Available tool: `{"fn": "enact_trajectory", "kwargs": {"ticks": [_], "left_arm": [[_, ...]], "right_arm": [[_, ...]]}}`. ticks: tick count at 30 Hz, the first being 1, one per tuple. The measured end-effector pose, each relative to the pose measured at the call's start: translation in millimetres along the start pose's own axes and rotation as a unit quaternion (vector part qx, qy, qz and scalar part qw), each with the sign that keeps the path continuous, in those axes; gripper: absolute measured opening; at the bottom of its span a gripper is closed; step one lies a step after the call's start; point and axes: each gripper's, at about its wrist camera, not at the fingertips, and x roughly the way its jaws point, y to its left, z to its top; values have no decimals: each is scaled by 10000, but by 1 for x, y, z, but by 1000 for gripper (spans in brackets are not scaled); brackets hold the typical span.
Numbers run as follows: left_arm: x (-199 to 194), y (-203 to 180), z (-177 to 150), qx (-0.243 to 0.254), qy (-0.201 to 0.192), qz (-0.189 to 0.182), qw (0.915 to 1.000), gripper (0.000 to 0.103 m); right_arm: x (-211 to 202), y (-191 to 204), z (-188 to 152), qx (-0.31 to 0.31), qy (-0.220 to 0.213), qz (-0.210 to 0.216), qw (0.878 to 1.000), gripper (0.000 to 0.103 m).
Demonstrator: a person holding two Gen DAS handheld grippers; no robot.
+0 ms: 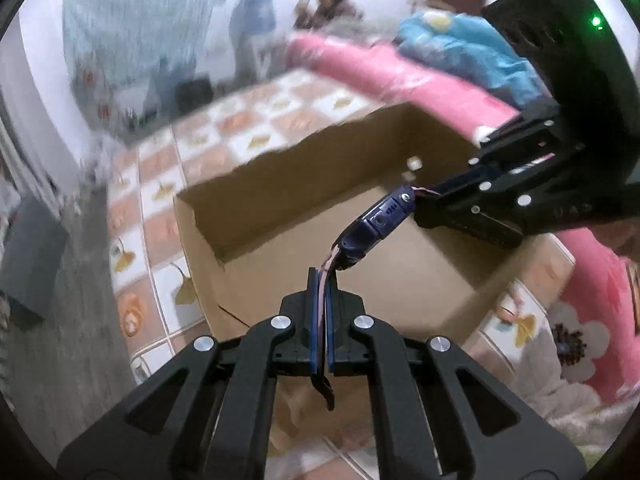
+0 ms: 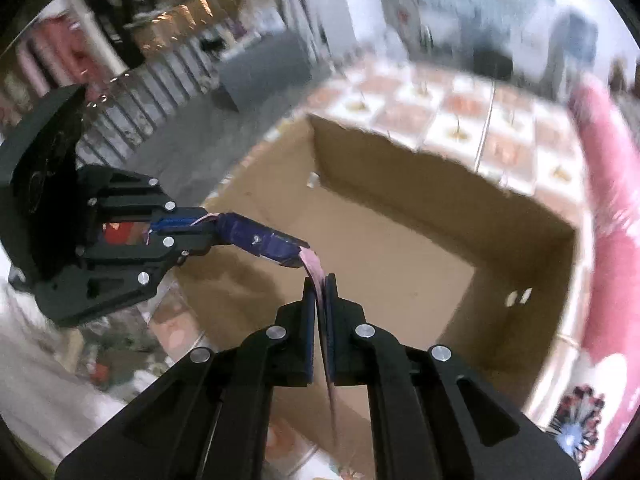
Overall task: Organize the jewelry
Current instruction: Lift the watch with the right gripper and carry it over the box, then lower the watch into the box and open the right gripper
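At the bottom centre of the left wrist view, our left hand-held gripper pinched one pink strap of the watch; only here did a dark strap end hang below the pads. The right wrist view showed our right hand-held gripper clamping the other strap. The watch hung mid-frame above the open cardboard box, which sat on a checkered bedspread.

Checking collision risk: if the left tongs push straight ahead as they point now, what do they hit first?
Probably the watch itself: its body hangs just ahead of the left tongs, strap clamped by both. Beyond that, the right tongs, then the box wall. Depth is unclear through the fisheye.
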Motion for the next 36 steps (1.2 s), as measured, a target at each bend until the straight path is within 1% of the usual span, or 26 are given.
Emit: {"fn": "enact_trajectory", "kwargs": {"ticks": [1,3,4,5,6,8,9,10,11,13,14,15,17,19,21,24,25,27,30,31,32,36], "left_arm": [[15,12,8,-114,191,3,9998,3],[35,28,13,-264,452,-79,9986,4],[47,36,15,-355,610,-47,9975,10],[53,43,15,-426,712,14,9966,21],[57,45,15,-412,710,128,9965,19],[53,46,16,-304,488,262,9980,36],[48,48,16,-371,384,256,9982,41],[45,50,17,-425,312,242,9983,48],[39,51,15,-463,185,202,9986,48],[28,51,10,-441,16,307,9986,49],[25,52,9,-424,-39,378,9984,49],[19,52,4,-419,-136,351,9984,49],[7,53,-3,-456,-331,372,9977,51],[-3,51,-10,-505,-455,530,9963,55],[-16,46,-22,-526,-674,622,9944,55],[-33,40,-38,-613,-931,812,9904,60],[-37,38,-43,-635,-1014,887,9888,63],[-44,35,-55,-714,-1159,1057,9850,64],[-47,31,-69,-736,-1233,1072,9838,66],[-47,29,-73,-757,-1222,1118,9833,67],[-46,29,-75,-758,-1214,1132,9832,67],[-43,26,-85,-809,-1155,1008,9849,68]], "right_arm": [[16,-10,12,122,244,73,9996,5],[43,-26,30,300,539,100,9980,5],[54,-28,33,350,670,117,9971,5],[68,-34,39,379,864,126,9955,7],[82,-41,44,419,1015,53,9939,9],[102,-49,41,394,1246,-260,9911,12],[113,-56,41,414,1338,-455,9891,17],[118,-60,42,438,1385,-601,9876,21],[123,-65,43,448,1428,-809,9854,22],[122,-67,44,467,1350,-793,9866,25],[119,-66,45,469,1296,-787,9873,30],[115,-64,45,412,1179,-854,9885,33],[109,-58,47,229,1014,-952,9900,33],[105,-52,48,94,936,-956,9910,33],[111,-46,50,-19,1048,-935,9901,33],[126,-37,46,-157,1447,-864,9856,33],[135,-33,44,-252,1621,-871,9826,33],[149,-28,43,-395,1830,-1005,9772,32],[155,-23,47,-537,1817,-1321,9730,32],[156,-22,49,-609,1759,-1576,9698,32],[157,-22,50,-636,1722,-1692,9683,32],[155,-25,48,-563,1572,-1768,9700,32]]}}
